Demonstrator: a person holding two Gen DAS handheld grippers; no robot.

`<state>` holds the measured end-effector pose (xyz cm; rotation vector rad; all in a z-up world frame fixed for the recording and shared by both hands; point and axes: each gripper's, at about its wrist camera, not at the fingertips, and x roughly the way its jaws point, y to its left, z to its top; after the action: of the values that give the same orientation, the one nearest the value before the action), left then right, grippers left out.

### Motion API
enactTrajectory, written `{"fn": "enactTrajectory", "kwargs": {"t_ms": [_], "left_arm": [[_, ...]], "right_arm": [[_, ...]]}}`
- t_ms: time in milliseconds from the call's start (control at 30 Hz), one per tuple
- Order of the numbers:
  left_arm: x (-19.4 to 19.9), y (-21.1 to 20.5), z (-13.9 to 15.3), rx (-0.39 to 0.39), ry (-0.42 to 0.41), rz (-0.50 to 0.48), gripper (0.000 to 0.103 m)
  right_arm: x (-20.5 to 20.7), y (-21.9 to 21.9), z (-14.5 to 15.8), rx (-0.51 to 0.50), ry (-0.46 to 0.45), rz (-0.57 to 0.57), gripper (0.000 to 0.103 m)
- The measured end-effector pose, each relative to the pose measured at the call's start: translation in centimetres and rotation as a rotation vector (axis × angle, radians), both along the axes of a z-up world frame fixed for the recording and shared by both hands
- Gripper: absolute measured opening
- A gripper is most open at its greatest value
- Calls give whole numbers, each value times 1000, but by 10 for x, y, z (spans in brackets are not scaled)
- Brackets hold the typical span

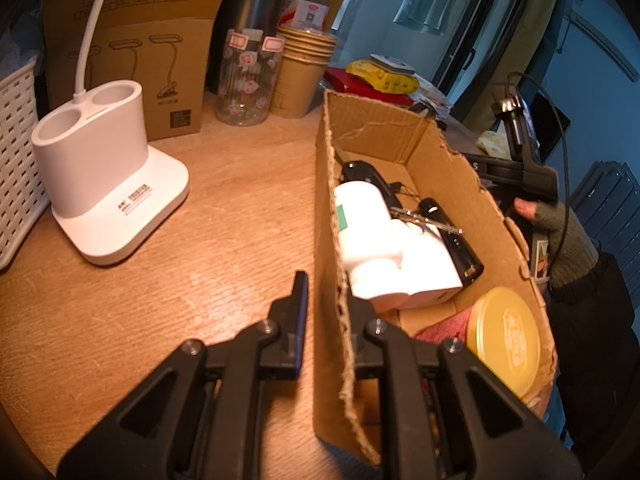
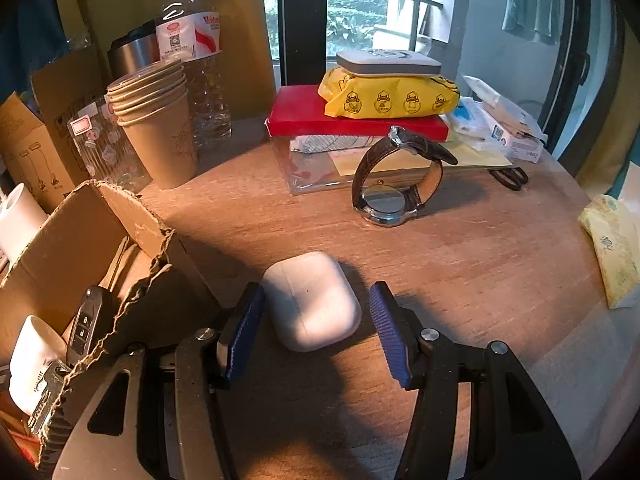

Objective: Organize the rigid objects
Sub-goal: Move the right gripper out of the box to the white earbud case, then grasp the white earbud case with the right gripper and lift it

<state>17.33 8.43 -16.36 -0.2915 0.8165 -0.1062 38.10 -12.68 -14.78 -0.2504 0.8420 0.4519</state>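
Right wrist view: right gripper [image 2: 316,320] open, straddling white case [image 2: 312,300] on counter [image 2: 480,248], lower centre, pads apart from it. Left gripper [image 1: 326,300] clamps box [image 1: 332,208] wall. Step: grasping. Next: close, carry to box.

Hardly anything is legible: the water bottle [image 2: 192,36] label perhaps starts "W"; QR code beside.

the earbud case [image 2: 311,301] lies on the worktop [image 2: 480,248] just right of the cardboard box [image 2: 72,240]. behind it stands the watch [image 2: 394,184], and behind that a stack of flat things at the far edge. paper cups [image 2: 156,128] and a bottle [image 2: 196,60] stand behind the box.
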Motion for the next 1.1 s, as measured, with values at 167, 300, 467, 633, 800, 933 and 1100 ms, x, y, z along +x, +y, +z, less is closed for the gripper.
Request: {"fn": "enactTrajectory", "kwargs": {"t_ms": [167,300,467,633,800,933,1100], "left_arm": [[0,-1,0,0,0,0,14],[0,0,0,0,0,0,14],[1,-1,-1,0,2,-4,14],[1,0,-1,-1,2,-4,14],[2,0,-1,-1,2,-4,14],[2,0,-1,0,2,-3,14],[2,0,-1,0,2,-4,14]], "right_arm": [[5,0,-2,10,20,3,58],[8,0,-5,8,41,1,58],[8,2,-7,-7,41,-2,49],[5,2,-6,-16,35,-19,49],[-3,-4,1,-4,25,-40,49],[-12,-9,10,3,12,-51,49],[-25,-15,21,12,-4,-66,49]]}}
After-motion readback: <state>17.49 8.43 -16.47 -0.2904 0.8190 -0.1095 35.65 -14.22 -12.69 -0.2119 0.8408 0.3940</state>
